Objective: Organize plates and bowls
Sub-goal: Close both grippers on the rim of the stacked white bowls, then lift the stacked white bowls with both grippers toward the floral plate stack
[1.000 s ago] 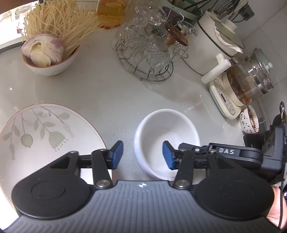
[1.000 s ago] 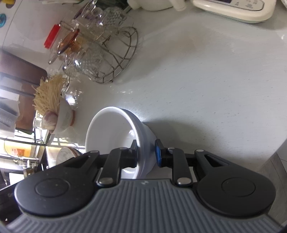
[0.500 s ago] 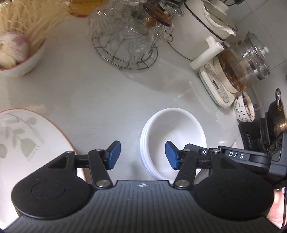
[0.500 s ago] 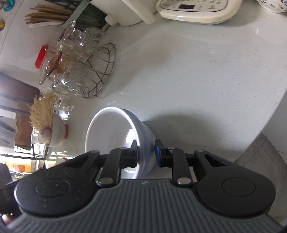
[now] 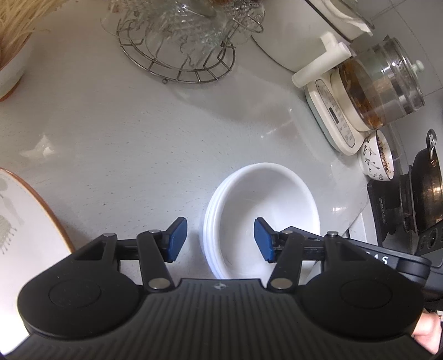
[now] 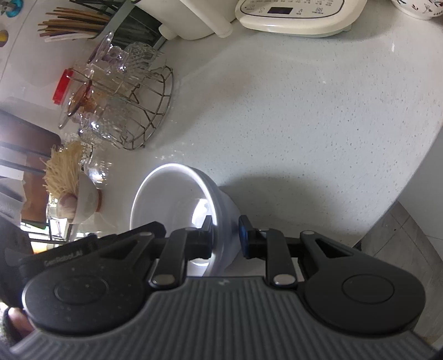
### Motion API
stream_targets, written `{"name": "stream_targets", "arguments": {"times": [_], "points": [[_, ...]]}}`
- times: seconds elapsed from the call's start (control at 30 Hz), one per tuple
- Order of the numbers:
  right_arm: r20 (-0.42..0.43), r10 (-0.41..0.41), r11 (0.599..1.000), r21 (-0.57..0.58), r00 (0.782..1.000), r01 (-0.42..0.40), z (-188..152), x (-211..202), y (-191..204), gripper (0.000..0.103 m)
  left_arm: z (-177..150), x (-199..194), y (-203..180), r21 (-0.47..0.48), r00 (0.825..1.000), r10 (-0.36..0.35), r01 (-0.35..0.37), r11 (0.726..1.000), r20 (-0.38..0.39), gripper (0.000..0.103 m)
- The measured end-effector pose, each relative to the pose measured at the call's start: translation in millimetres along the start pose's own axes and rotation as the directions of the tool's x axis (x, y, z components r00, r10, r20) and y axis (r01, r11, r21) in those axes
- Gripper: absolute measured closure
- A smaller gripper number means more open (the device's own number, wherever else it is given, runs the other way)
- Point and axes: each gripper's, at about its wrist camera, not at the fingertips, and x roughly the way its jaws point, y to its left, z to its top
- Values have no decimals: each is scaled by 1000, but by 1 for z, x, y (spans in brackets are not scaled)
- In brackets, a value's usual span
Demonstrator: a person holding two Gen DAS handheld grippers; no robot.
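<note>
Right claw pinches the white bowl stack's rim on the table, left claw spread empty; next, probably release cleanly.

Speckled countertop: white bowls, glass rack, kettle base.

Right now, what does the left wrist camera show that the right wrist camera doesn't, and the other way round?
Only the left wrist view shows the open left gripper, the patterned plate, the glass kettle and the dark pot. Only the right wrist view shows the right gripper shut on the wall of the white bowls, plus the chopsticks. Both share the bowls, the wire rack of glasses, the noodle bowl and the counter.
</note>
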Motion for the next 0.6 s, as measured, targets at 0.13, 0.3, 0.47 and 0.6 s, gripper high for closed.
{"name": "stream_targets", "arguments": {"times": [0.13, 0.3, 0.47, 0.6], "points": [[-8, 2, 1000, 4, 1000, -2, 0, 2, -2, 81, -1, 6, 2, -14, 1000, 10, -10, 1000, -8, 48], [-14, 8, 1000, 1, 1000, -8, 0, 2, -4, 81, -5, 13, 3, -27, 1000, 12, -12, 1000, -21, 58], [-20, 7, 1000, -6, 1000, -7, 0, 2, -3, 81, -8, 16, 0, -7, 1000, 21, -22, 1000, -23, 73], [-27, -3, 1000, -18, 1000, 2, 0, 2, -1, 81, -12, 14, -8, 58, 998, 59, -58, 997, -9, 79]]}}
